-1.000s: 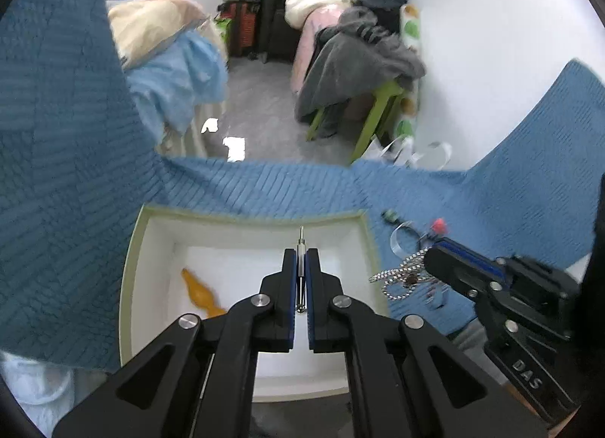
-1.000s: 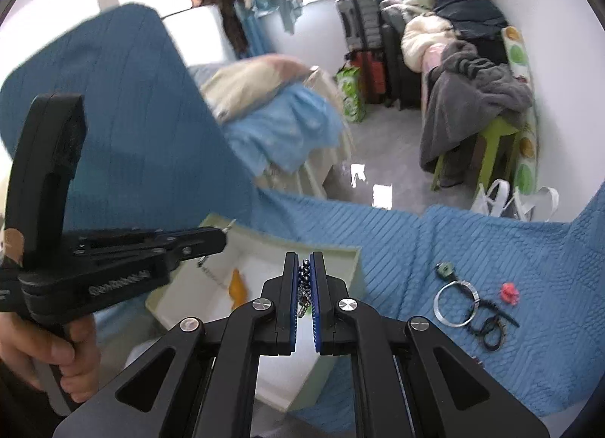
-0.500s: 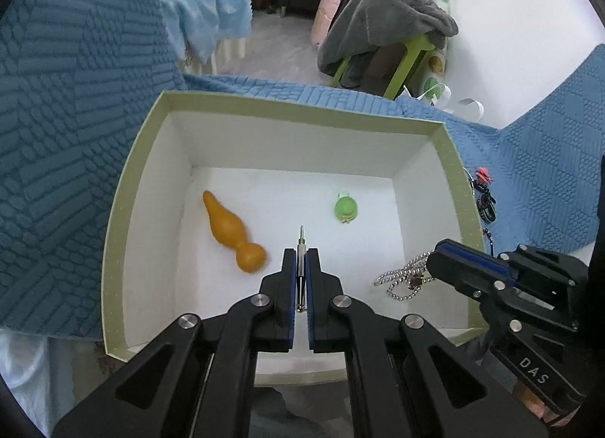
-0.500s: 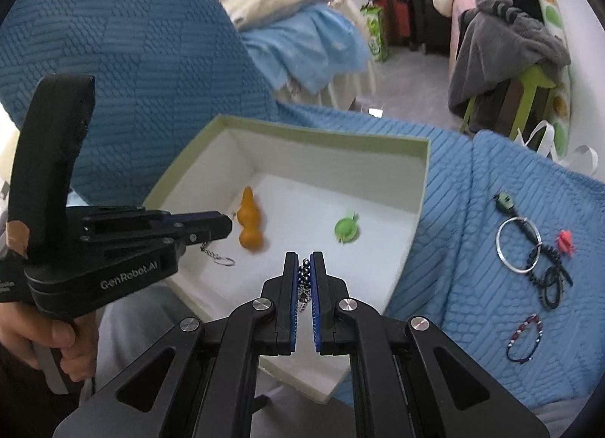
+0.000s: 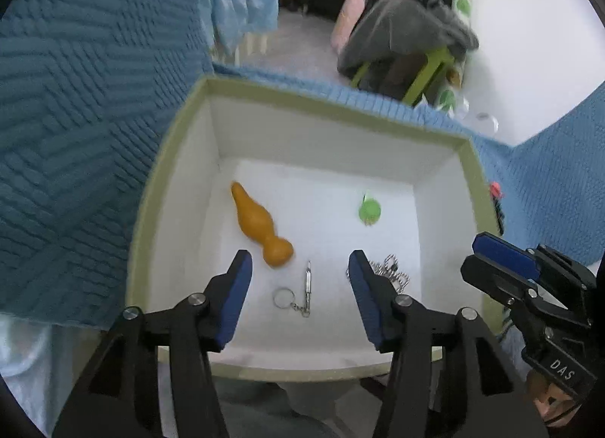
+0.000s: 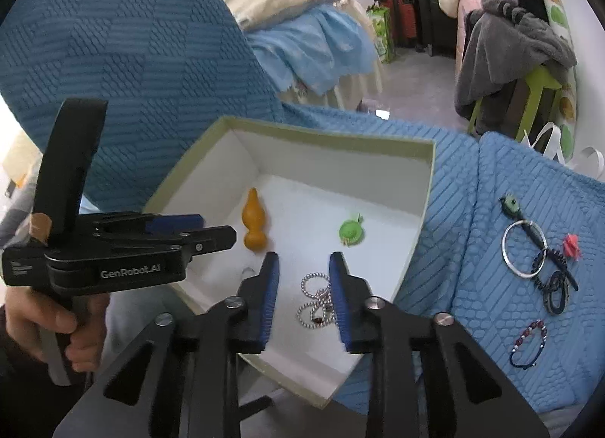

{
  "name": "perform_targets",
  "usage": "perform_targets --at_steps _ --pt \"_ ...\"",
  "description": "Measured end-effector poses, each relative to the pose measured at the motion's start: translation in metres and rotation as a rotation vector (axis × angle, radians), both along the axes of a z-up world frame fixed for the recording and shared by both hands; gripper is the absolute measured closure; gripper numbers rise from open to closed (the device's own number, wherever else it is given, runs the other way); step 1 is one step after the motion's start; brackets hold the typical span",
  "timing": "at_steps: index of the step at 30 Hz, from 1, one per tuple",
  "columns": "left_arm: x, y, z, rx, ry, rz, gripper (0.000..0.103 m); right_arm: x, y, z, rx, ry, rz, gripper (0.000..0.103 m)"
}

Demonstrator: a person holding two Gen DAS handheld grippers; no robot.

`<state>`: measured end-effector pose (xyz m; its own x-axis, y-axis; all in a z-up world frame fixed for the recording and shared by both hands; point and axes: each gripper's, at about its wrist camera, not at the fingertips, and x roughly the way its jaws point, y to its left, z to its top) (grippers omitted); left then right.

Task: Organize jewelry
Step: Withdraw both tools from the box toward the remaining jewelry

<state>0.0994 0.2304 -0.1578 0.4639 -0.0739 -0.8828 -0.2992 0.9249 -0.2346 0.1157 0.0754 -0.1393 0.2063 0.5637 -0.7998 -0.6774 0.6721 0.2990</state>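
A white box with a green rim [image 5: 177, 158] [image 6: 321, 135] sits on blue bedding. Inside lie an orange gourd charm [image 5: 261, 222] [image 6: 254, 224], a green charm [image 5: 369, 210] [image 6: 351, 230], a silver keychain pendant [image 5: 302, 290] and a silver bead chain [image 5: 393, 271] [image 6: 317, 298]. My left gripper [image 5: 298, 267] is open and empty above the keychain. My right gripper [image 6: 304, 267] is open and empty above the bead chain. It also shows in the left wrist view [image 5: 503, 260], and the left gripper in the right wrist view [image 6: 211, 233].
On the blue cover to the right of the box lie a silver bangle [image 6: 523, 249], a red charm [image 6: 571, 245], dark rings [image 6: 554, 290] and a beaded bracelet [image 6: 527, 343]. A cluttered room with a green stool [image 5: 427, 75] lies beyond.
Both grippers opened over the box. The keychain dropped from the left gripper and the bead chain from the right; both now lie on the box floor.
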Motion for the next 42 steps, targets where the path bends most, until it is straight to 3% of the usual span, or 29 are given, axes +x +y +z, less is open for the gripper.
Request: perform_targets --at_steps 13,22,33,42 --pt "-0.022 -0.016 0.096 0.064 -0.238 0.047 0.049 0.006 -0.032 0.090 0.129 -0.183 -0.050 0.077" --pt "-0.027 -0.047 0.138 0.112 -0.353 0.021 0.049 0.009 -0.067 0.125 0.185 -0.266 -0.097 0.077" --pt "-0.022 -0.085 0.154 0.072 -0.444 0.018 0.049 0.011 -0.117 0.144 0.201 -0.334 -0.137 0.077" --pt "-0.010 -0.125 0.138 0.048 -0.431 0.001 0.049 0.020 -0.156 0.131 0.177 -0.358 -0.182 0.077"
